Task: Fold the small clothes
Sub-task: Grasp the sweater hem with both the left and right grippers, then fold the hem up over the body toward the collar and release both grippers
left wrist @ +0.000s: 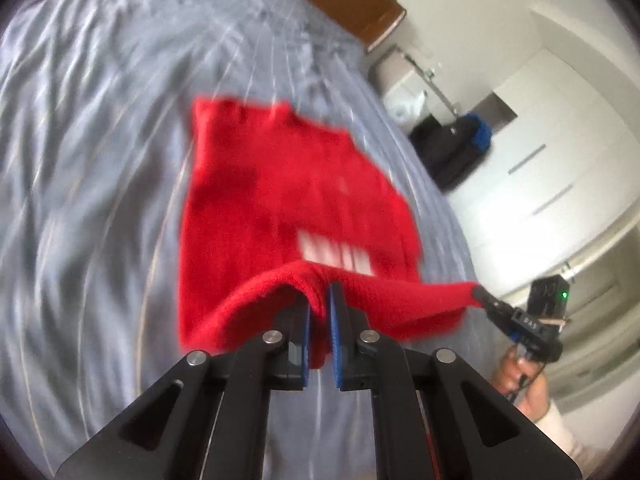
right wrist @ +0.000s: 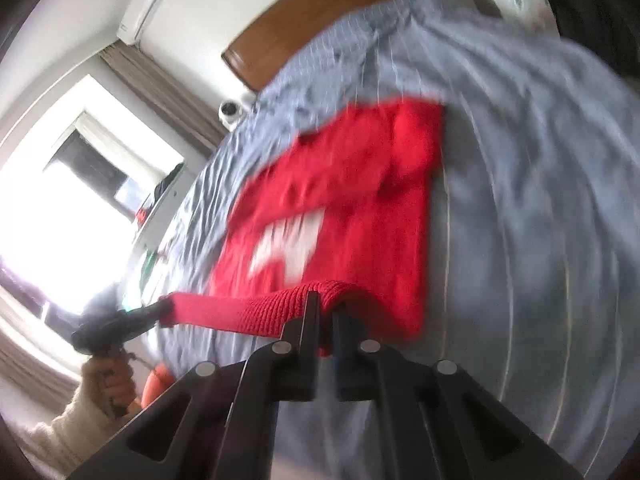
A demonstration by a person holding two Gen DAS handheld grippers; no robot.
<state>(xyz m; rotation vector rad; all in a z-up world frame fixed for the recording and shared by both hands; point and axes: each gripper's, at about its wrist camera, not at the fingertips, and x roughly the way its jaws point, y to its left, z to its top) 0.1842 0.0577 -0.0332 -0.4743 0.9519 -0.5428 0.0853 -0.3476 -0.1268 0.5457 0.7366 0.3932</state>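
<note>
Sweater (left wrist: 280, 200) hem pinched between grippers (left wrist: 319, 300)

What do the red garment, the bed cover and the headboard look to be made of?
Red garment: looks like a chunky knit, wool or acrylic; ribbed stitches show along the hem pinched by the right gripper and left gripper.
Bed cover: thin woven fabric, probably cotton, matte grey-blue with fine pale stripes and soft creases.
Headboard: smooth brown wood or veneer, slightly glossy.

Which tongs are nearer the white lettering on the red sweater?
Cannot tell. The left tongs and right tongs both clamp the near hem of the red sweater, with the white lettering just beyond each.
</note>
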